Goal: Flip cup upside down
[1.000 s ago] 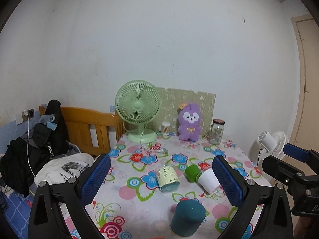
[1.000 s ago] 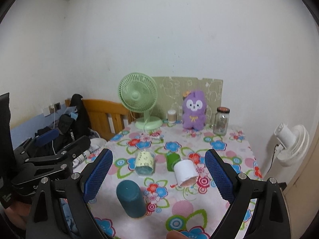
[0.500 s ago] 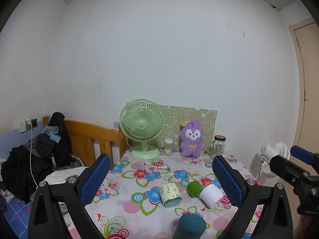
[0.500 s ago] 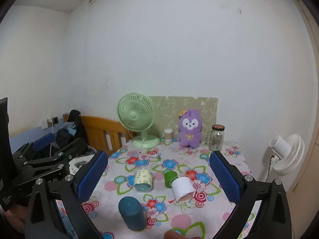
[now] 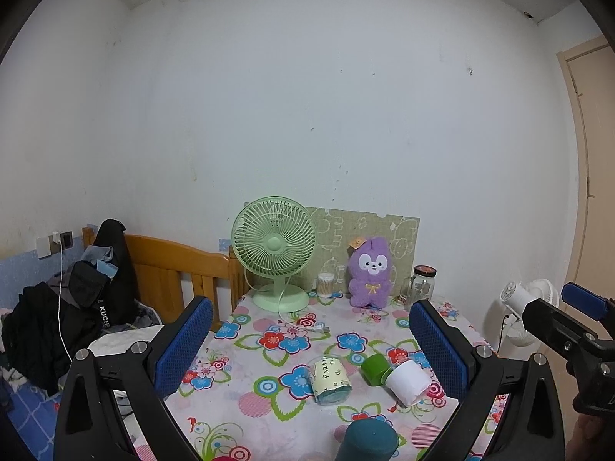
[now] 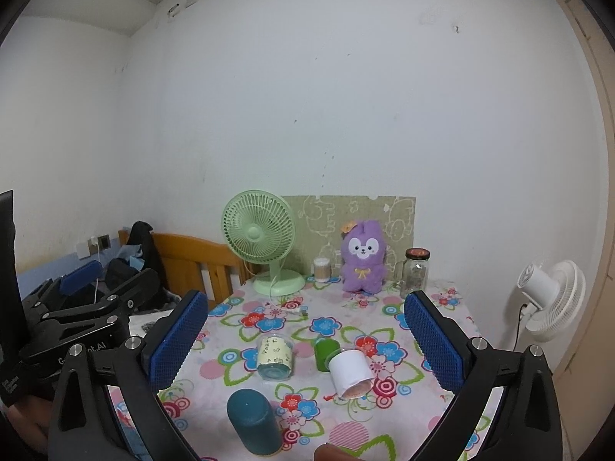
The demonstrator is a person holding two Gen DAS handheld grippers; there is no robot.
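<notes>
Several cups sit on the flowered table [image 6: 388, 299]. A dark teal cup [image 6: 253, 421] stands upside down nearest me; it also shows at the bottom of the left wrist view [image 5: 367, 441]. A pale printed cup [image 6: 273, 357] [image 5: 330, 379], a green cup [image 6: 326, 352] [image 5: 374, 368] and a white cup [image 6: 350, 372] [image 5: 406, 381] lie on their sides mid-table. My left gripper [image 5: 311, 349] and my right gripper [image 6: 305, 340] are both open and empty, held above the near edge, apart from the cups.
At the table's back stand a green fan [image 6: 261, 242], a purple plush [image 6: 363, 257], a glass jar [image 6: 415, 272] and a small container [image 6: 322, 269]. A wooden bed frame [image 6: 192, 261] with clothes is left. A white fan [image 6: 549, 299] stands on the right.
Both grippers have tilted upward, so the table and cups sit lower in view and more wall shows. The cups have not moved. Both jaws stay open.
</notes>
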